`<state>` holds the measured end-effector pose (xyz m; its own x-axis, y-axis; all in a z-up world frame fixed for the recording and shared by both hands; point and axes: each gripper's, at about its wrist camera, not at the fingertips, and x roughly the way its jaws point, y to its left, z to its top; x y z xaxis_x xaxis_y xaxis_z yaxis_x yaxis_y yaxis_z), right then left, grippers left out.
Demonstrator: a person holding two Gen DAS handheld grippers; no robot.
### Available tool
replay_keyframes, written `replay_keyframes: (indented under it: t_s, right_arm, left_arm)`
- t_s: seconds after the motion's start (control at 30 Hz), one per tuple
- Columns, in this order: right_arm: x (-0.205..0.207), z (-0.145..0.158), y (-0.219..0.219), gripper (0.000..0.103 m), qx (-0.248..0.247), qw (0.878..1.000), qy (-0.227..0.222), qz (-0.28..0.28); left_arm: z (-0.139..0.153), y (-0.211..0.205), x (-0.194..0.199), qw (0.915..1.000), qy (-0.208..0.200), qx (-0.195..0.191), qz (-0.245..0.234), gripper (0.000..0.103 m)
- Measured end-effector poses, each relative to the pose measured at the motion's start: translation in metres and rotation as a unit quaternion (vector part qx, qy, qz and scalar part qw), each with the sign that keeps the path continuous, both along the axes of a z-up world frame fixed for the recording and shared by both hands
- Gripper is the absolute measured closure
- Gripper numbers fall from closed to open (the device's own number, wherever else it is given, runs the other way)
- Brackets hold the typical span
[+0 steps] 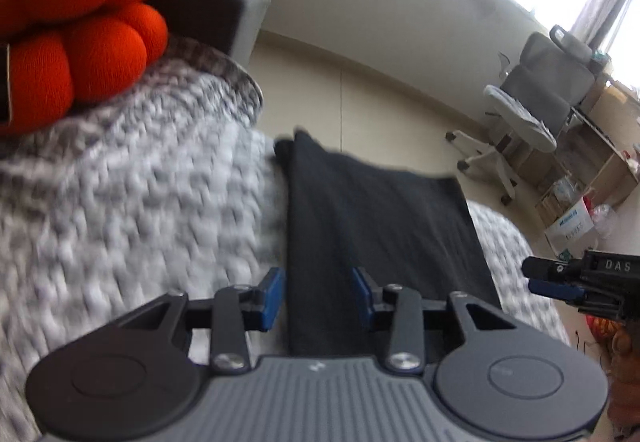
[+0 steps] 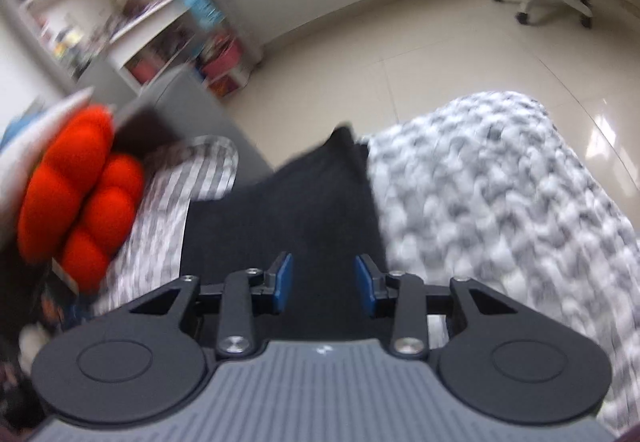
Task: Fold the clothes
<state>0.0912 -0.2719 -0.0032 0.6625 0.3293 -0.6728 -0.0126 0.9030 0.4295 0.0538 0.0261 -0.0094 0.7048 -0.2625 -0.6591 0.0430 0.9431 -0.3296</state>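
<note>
Now both jaws gape, nothing held: left gripper (image 1: 318, 296) and right gripper (image 2: 323, 288) over folded black cloth (image 1: 376, 209), grey knitted blanket (image 1: 132, 201) beside; "DAS" printed on the right gripper.

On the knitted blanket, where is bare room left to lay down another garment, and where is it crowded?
Bare knitted blanket lies open to the right of the dark folded garment, out to the floor edge. A further strip lies on the garment's other side. That side is crowded near the orange cushion, at the grey armrest.
</note>
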Motion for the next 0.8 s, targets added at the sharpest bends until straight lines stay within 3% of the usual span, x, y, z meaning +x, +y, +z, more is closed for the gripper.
replay_keyframes:
  t_s: [0.13,0.27,0.43,0.57,0.8]
  right_arm:
    - [-0.012,-0.016,0.021,0.064,-0.032,0.998,0.021,0.048]
    - [-0.014,-0.016,0.043,0.064,-0.062,0.994,0.009,0.087]
    - [-0.012,-0.025,0.051,0.064,-0.066,0.993,0.021,0.091]
    - [-0.006,-0.036,0.057,0.066,-0.086,0.991,0.036,0.098]
    - [-0.007,-0.037,0.055,0.075,-0.105,0.989,0.027,0.102]
  left_arm:
    - [-0.024,-0.016,-0.018,0.9996,0.003,0.019,-0.019,0.066]
    - [-0.016,-0.029,-0.027,0.9977,-0.034,0.017,-0.056,0.066]
    - [-0.028,-0.041,-0.018,0.997,-0.011,0.042,-0.064,0.066]
    - [-0.032,-0.046,-0.016,0.9946,-0.018,0.073,-0.071,0.065]
    - [-0.031,-0.044,-0.02,0.995,-0.016,0.068,-0.071,0.065]
